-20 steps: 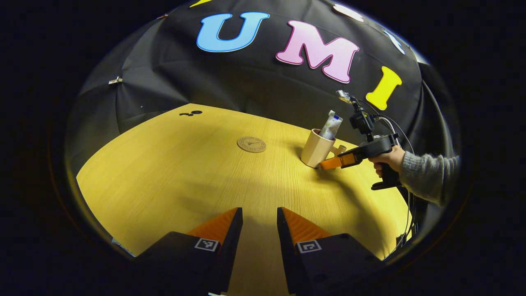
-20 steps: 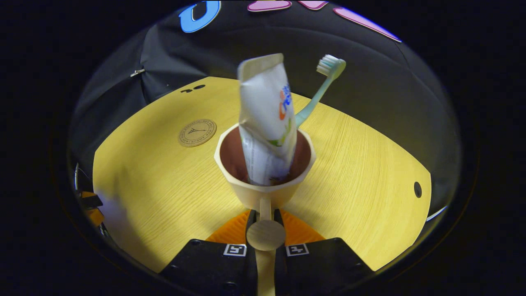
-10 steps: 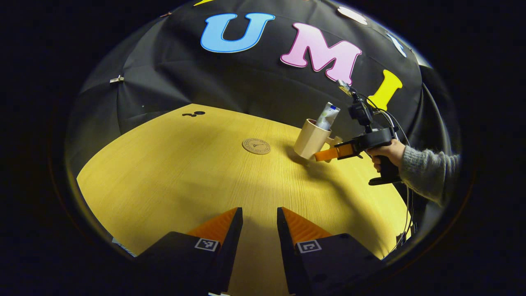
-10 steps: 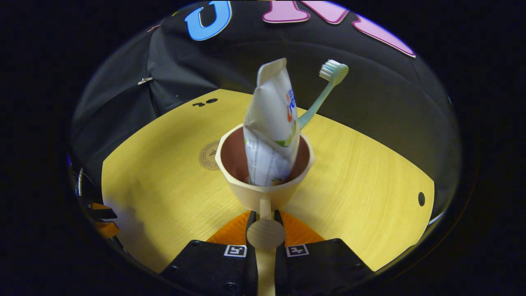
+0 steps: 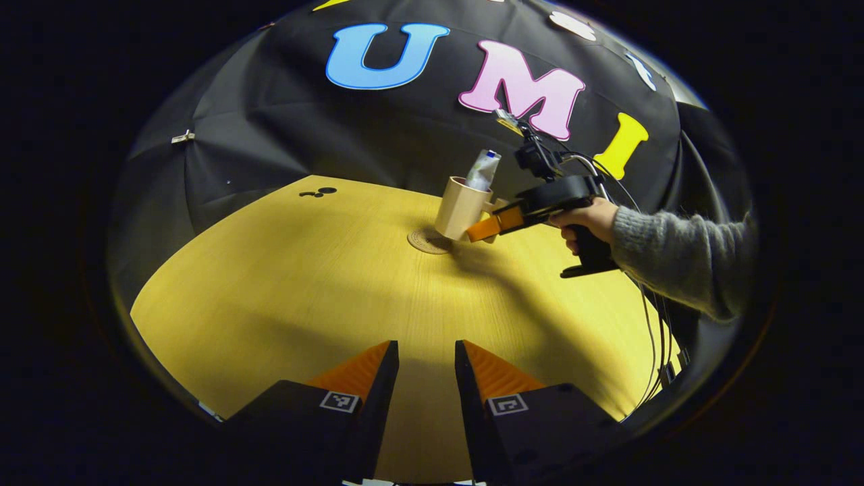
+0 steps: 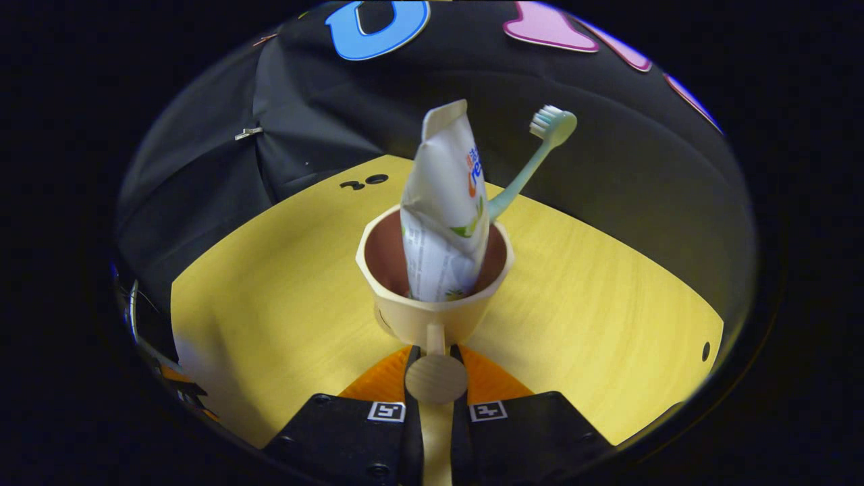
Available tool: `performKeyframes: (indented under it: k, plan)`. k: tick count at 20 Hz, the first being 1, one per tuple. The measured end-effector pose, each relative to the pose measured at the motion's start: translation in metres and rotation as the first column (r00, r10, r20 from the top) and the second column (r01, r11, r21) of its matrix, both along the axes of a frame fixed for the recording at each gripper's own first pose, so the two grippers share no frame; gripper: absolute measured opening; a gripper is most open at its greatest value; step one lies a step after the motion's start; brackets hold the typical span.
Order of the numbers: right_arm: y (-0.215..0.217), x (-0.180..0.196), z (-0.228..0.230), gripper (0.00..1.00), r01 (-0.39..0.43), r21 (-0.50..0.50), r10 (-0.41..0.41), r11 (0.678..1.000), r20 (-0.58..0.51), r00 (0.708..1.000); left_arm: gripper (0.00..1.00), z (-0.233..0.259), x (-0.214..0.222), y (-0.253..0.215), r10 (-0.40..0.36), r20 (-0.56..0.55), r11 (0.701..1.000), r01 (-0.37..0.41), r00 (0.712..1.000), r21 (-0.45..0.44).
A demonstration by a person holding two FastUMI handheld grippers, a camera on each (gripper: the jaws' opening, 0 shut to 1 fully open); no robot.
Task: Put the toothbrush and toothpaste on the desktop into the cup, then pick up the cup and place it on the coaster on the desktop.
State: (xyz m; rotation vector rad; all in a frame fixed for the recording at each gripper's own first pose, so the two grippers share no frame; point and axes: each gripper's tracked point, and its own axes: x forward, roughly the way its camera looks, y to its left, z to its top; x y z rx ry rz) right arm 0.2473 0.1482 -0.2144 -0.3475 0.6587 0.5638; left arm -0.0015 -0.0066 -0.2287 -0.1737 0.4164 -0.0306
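Cup (image 5: 460, 210) held by its handle in clenched right claw (image 5: 487, 227), tilted just above coaster (image 5: 425, 241), sleeved arm (image 5: 682, 258) extended level, left claw (image 5: 426, 364) parted, empty.

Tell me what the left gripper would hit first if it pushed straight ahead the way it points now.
Probably nothing soon. The left gripper, open, points across bare tabletop. Farther along that line sits the coaster, with the cup held over it by the right gripper; these would likely come first, though depth is unclear.
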Motion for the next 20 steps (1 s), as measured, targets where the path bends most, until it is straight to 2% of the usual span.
performKeyframes:
  k: [5, 9, 20]
  plan:
    - [0.025, 0.011, -0.018, 0.19, 0.004, -0.033, -0.004, 0.999, -0.007, 1.000, 0.54, -0.005, -0.002, 0.031, 0.027, -0.012, 1.000, -0.027, 1.000, -0.008]
    - [0.024, 0.013, -0.017, 0.19, 0.023, -0.022, -0.023, 0.999, -0.014, 1.000, 0.55, -0.009, 0.000, 0.042, 0.036, -0.018, 0.999, -0.037, 0.999, -0.018]
    - [0.020, 0.014, -0.040, 0.19, 0.007, -0.088, -0.011, 0.996, -0.047, 0.999, 0.55, -0.006, 0.012, 0.046, 0.038, -0.024, 0.999, -0.038, 0.999, -0.008]
